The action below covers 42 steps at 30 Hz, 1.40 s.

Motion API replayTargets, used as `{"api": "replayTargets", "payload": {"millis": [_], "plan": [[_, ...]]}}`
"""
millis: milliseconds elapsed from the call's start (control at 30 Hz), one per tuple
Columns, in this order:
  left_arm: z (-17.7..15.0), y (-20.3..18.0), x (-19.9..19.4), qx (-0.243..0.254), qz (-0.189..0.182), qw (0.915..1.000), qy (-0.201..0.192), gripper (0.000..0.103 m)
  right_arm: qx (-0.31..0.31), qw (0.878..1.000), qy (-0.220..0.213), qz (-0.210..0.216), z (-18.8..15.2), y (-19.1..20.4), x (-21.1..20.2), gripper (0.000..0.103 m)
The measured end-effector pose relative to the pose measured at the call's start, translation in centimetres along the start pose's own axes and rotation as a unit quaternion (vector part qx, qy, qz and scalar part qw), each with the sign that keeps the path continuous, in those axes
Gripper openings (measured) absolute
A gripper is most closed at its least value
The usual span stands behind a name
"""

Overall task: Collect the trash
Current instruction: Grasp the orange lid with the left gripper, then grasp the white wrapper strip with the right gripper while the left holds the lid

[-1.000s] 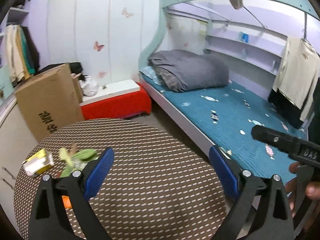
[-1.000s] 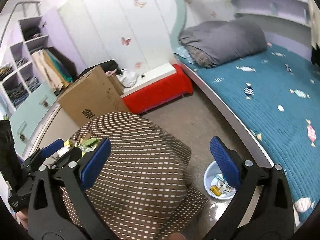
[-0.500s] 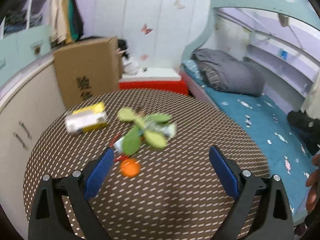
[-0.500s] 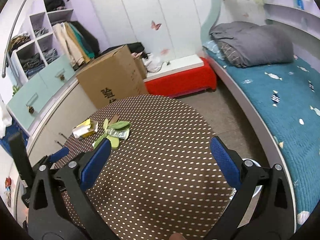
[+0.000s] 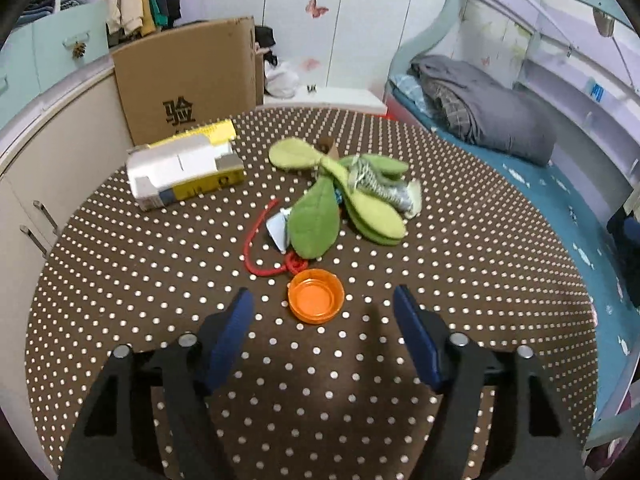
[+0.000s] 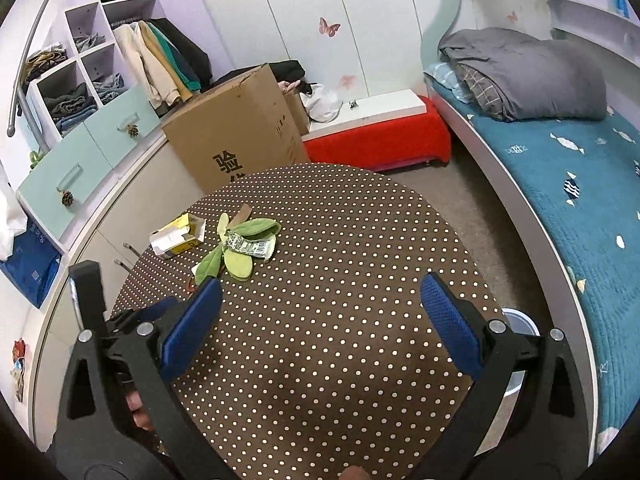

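Left wrist view first: the left hand-held gripper (image 5: 323,322) hangs over the dotted brown tabletop (image 5: 480,280) with its jaws closing, still a fair way apart, nothing gripped. The orange lid (image 5: 316,295) lies on the tabletop just ahead of the blue pads (image 5: 230,338), roughly centred between them but not touching either one. Right behind the lid sits a loop of red string (image 5: 256,240), then the pile of green leaf-shaped pieces (image 5: 316,220) with a crumpled printed wrapper (image 5: 384,188) on top. Further back and to the left lies the white and yellow carton (image 5: 184,168), on its side.

Right wrist view: the right hand-held gripper (image 6: 320,320) has its jaws spread wide, holding nothing, just bare tabletop between the pads. The trash pile is well ahead and off to the left here, green pieces (image 6: 236,256), wrapper (image 6: 250,246) and carton (image 6: 176,236) all bunched near the far left edge. The left hand-held gripper (image 6: 160,312) pokes in behind the left finger. A small bin (image 6: 520,322) on the floor peeks out past the tabletop's right edge, by the bed (image 6: 580,200).
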<state>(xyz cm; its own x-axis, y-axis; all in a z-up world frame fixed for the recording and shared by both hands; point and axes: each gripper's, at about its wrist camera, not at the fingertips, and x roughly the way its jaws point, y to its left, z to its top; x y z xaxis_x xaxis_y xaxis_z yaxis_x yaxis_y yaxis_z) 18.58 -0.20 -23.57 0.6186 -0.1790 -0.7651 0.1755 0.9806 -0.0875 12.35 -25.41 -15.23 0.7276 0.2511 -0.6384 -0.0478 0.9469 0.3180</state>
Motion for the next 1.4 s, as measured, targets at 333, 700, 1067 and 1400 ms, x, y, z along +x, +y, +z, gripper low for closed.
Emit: {"api": "replayTargets", "payload": {"millis": [333,700,1067,1400], "plan": [[-0.2,1.0,0.4,-0.010,-0.028,0.9995,0.004,0.029,-0.038,0.999,0.030,0.012,0.5,2.0,3.2,0.097],[-1.5,4.9,-2.4,-0.039,-0.001,0.9989,-0.026,0.029,-0.102,0.991,0.077,0.038,1.4,7.9,12.1,0.096],[-2.0,7.2,-2.6,-0.070,0.012,0.9969,-0.033,0.029,-0.163,0.980,0.113,0.034,1.6,10.1,18.2,0.063],[-2.3,7.6,-2.7,-0.080,-0.002,0.9963,-0.030,0.029,-0.174,0.976,0.125,0.040,0.9,8.9,17.4,0.026]]}}
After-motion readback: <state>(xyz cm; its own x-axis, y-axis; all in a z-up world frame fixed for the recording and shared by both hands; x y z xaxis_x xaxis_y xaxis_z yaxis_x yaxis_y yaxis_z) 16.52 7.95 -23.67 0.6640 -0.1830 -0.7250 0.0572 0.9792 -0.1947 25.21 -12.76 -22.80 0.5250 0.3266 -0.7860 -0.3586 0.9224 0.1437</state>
